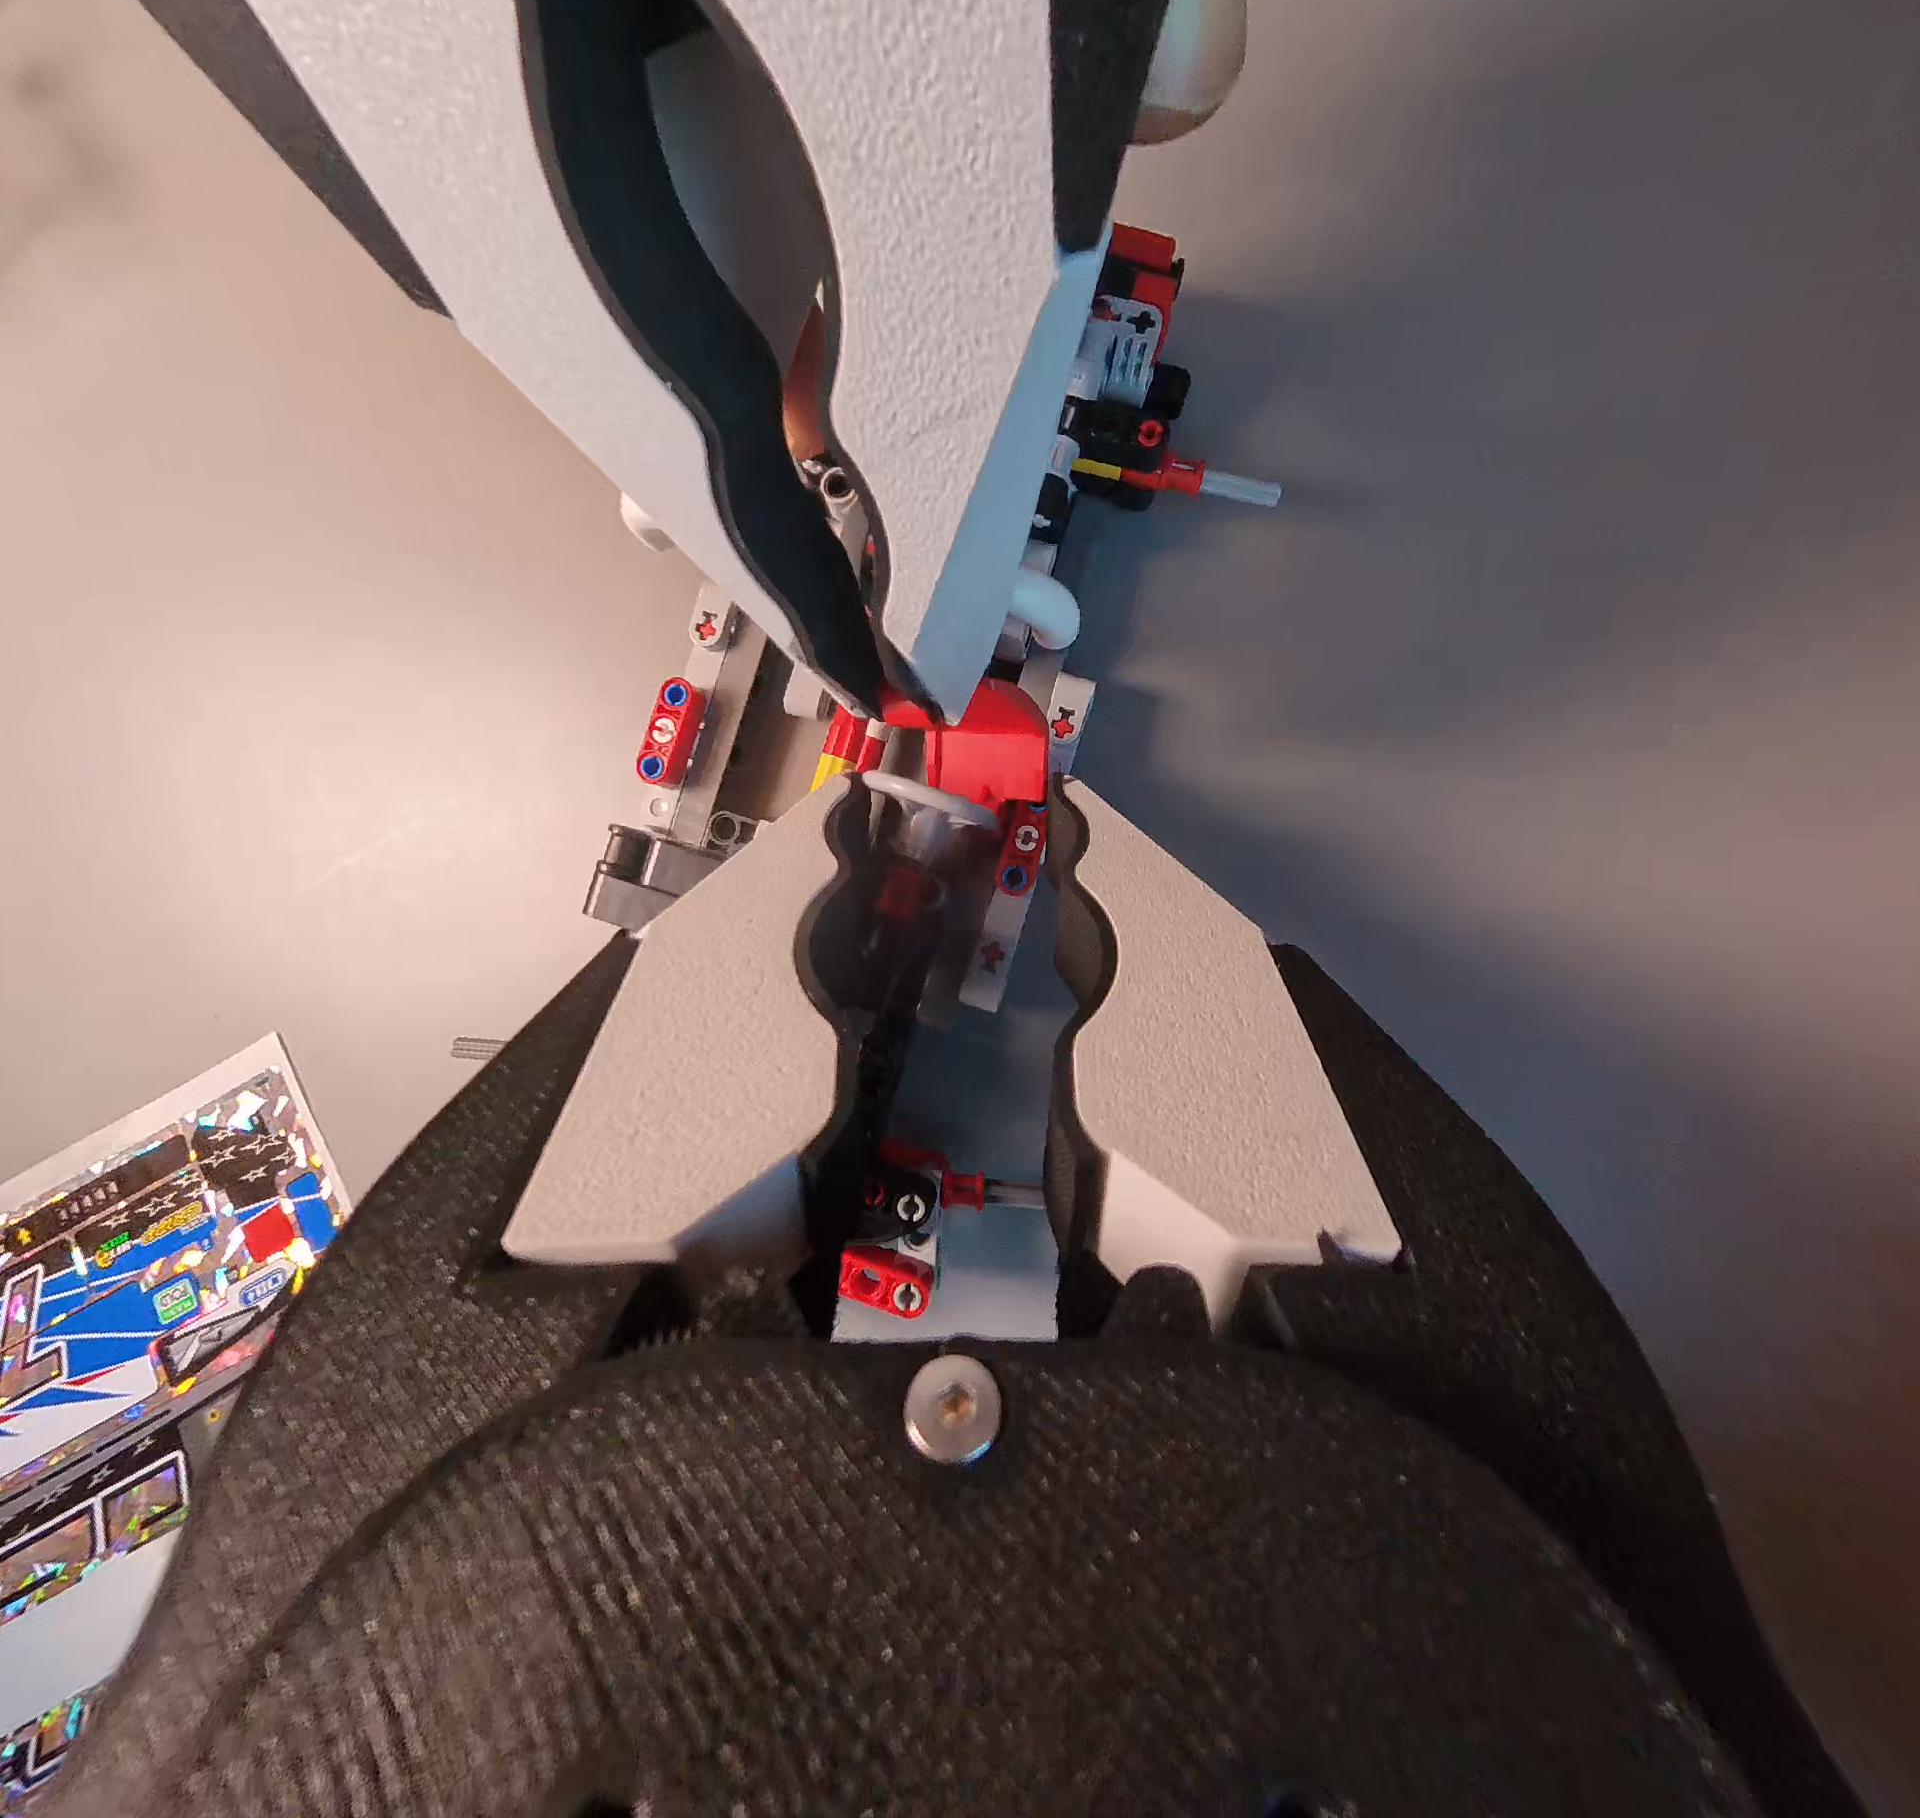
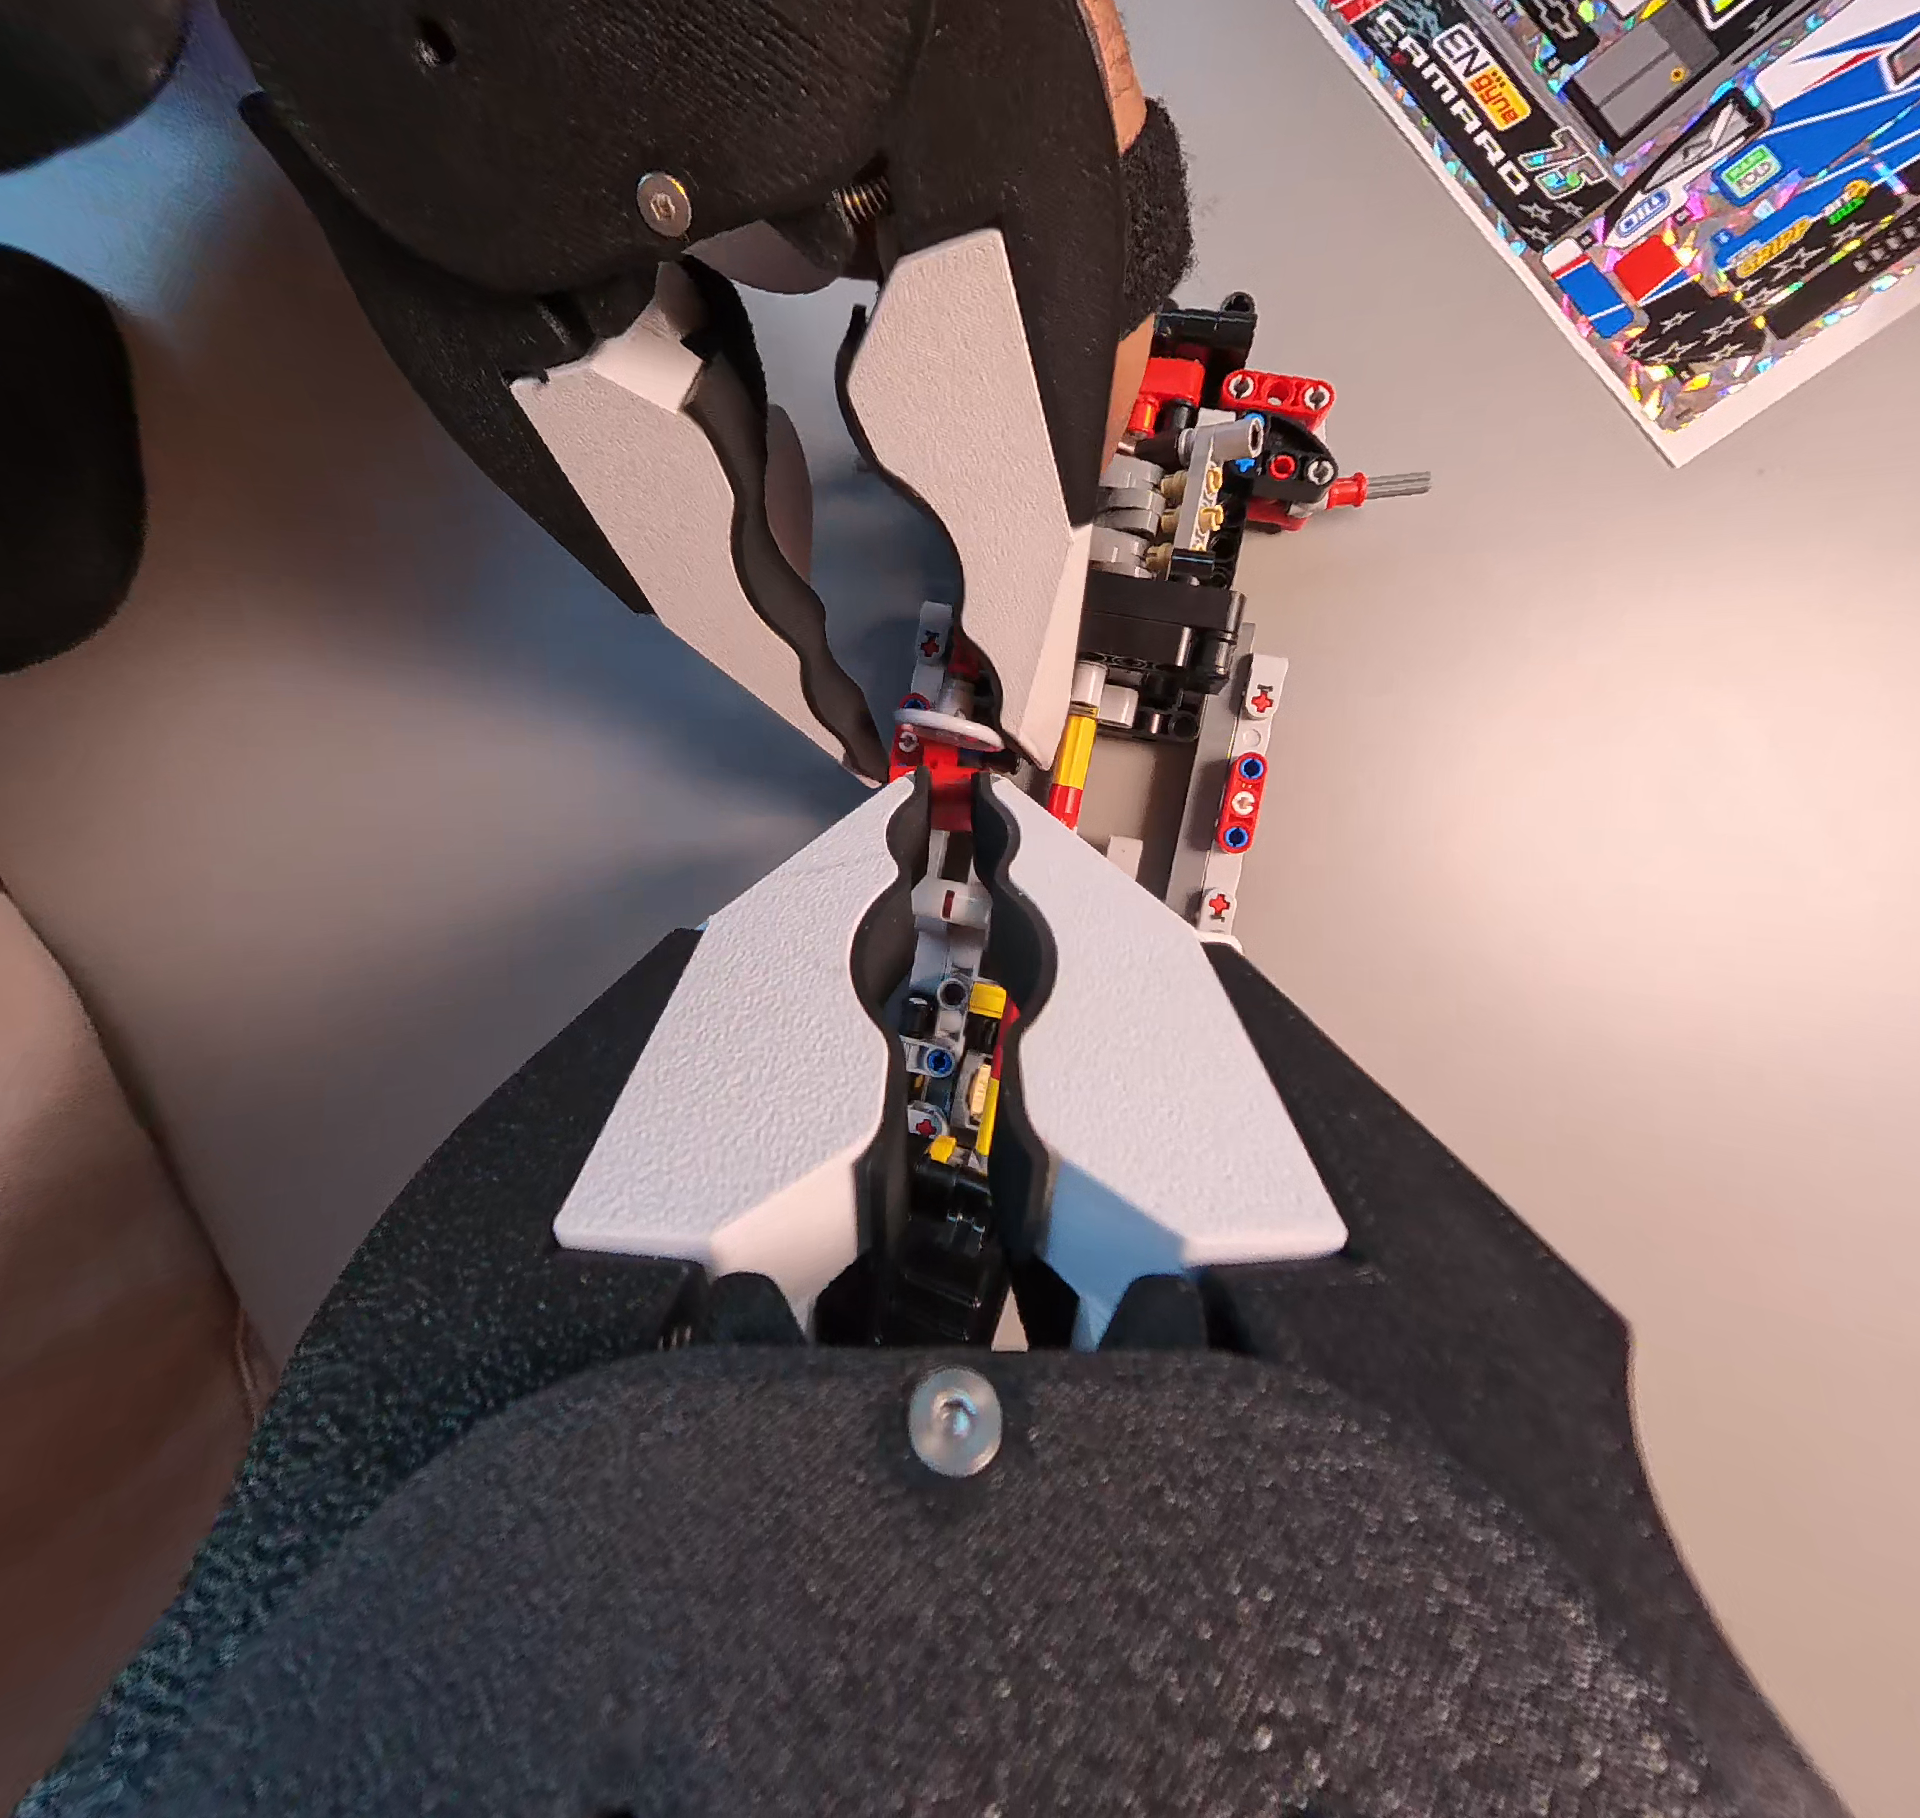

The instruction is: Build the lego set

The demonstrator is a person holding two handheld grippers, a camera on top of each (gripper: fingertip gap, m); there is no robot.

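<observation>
A partly built Lego car frame [image 1: 1127, 397] of grey, black and red beams lies on the table; it also shows in the right wrist view [image 2: 1164, 625]. My left gripper [image 1: 945, 812] closes around one grey side beam of the frame, with the frame running back between its fingers. My right gripper [image 2: 948, 792] comes from the opposite side and is shut on a small red piece [image 2: 948, 810] at the same spot. In the left wrist view the right gripper [image 1: 899, 703] pinches that red curved piece [image 1: 987, 745] at its tips. The two grippers' tips almost touch.
A shiny sticker sheet [image 1: 135, 1280] lies on the grey table [image 1: 1558, 625] at the lower left; in the right wrist view the sheet [image 2: 1662, 106] is at the upper right. A thin grey axle [image 2: 1397, 482] sticks out of the frame's far end. Only a small space, under 4 cm, lies between the two pairs of fingers.
</observation>
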